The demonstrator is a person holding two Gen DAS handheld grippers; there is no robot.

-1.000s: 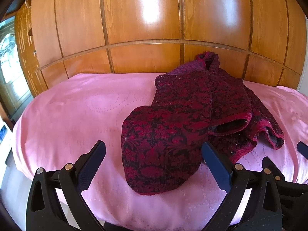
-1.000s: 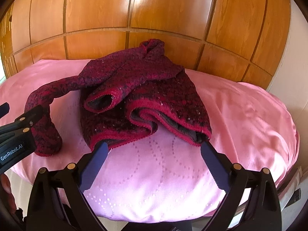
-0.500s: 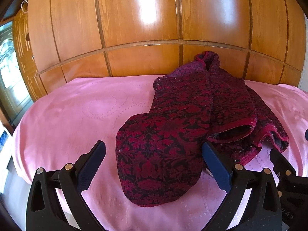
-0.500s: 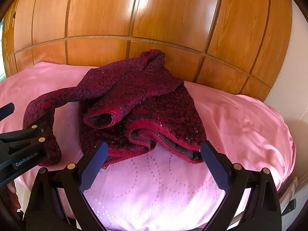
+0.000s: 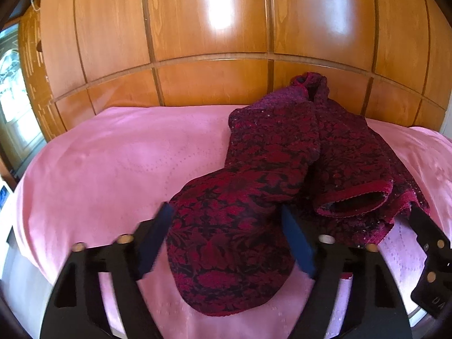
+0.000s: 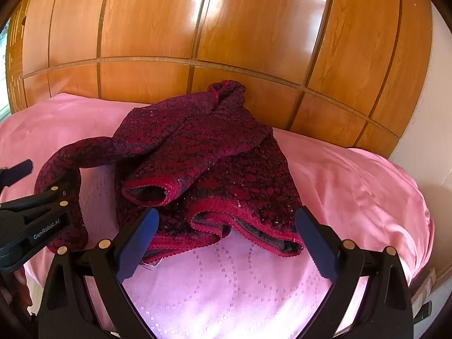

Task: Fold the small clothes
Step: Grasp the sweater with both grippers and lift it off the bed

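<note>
A dark red patterned sweater (image 5: 282, 147) lies crumpled on the pink bed cover (image 5: 113, 155). One sleeve (image 5: 226, 254) stretches toward the near edge. My left gripper (image 5: 226, 209) straddles this sleeve; its jaws are closing, one blue pad at each side of the cloth, and no firm grip shows. In the right wrist view the sweater (image 6: 203, 141) shows a folded cuff (image 6: 147, 192) and a red hem. My right gripper (image 6: 226, 217) is open just in front of that hem, nothing between its fingers. The left gripper (image 6: 34, 220) appears at the left beside the sleeve (image 6: 65, 158).
A glossy wooden panelled wall (image 5: 197, 28) rises right behind the bed. Bare pink cover (image 6: 353, 192) spreads to the right of the sweater and to its left. The bed's near edge drops off below both grippers. A window shows at the far left.
The left gripper's jaws have narrowed from wide open to the sleeve's sides, and it has moved closer over the sleeve. The right gripper has edged toward the hem, still open.
</note>
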